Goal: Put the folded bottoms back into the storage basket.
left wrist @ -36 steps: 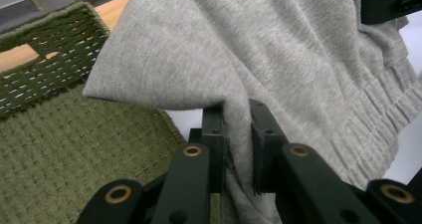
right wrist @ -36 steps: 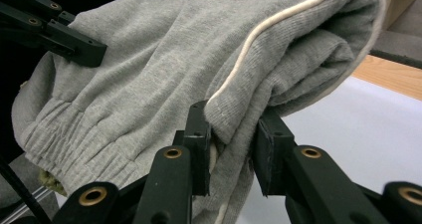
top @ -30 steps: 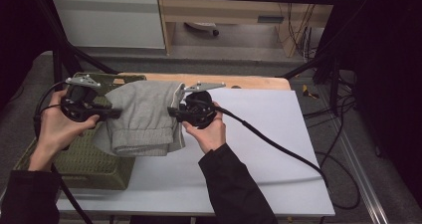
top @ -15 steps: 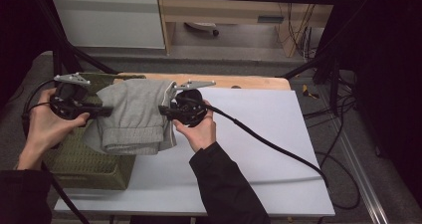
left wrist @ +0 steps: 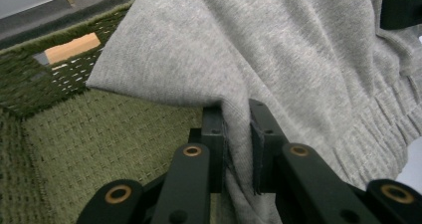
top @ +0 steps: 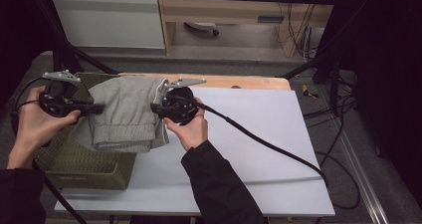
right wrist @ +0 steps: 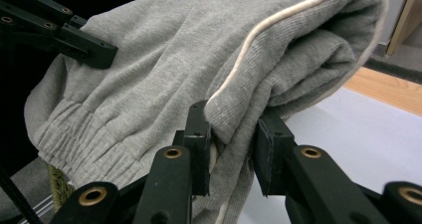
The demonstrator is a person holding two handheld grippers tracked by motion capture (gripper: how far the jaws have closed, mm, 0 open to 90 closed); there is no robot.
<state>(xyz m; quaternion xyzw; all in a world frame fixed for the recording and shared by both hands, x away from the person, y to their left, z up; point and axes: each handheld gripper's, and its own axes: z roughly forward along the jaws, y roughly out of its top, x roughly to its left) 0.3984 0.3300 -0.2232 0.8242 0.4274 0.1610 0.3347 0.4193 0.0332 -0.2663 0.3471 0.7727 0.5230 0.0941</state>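
A folded grey sweat garment (top: 128, 113) with ribbed cuffs hangs in the air between the two grippers, above the left part of the table. The left gripper (top: 95, 107) is clamped on the garment's left edge; in the left gripper view its jaws stand narrow with a fold of the grey fabric (left wrist: 239, 134) pinched between the pads. The right gripper (top: 155, 107) is clamped on the garment's right edge; in the right gripper view its jaws grip a thick bunched fold (right wrist: 231, 122), along which runs a white drawcord or piping (right wrist: 278, 22).

The garment's left half hangs over a green woven basket (top: 82, 159) that sits at the near left corner of the table. Its right half hangs over the white table surface (top: 259, 129). Whether the lower ribbed hem touches the basket rim cannot be told from the high view. The left gripper view shows the basket's woven floor (left wrist: 99, 134) beneath the cloth, with nothing lying on the visible part.

The person's left hand (top: 37, 122) holds the left gripper over the basket's far left side. The right hand (top: 191, 129) holds the right gripper just right of the basket, over the table. A black cable (top: 268, 144) trails from the right gripper across the white surface toward the near right.

A wooden strip (top: 239, 80) edges the far side of the table.
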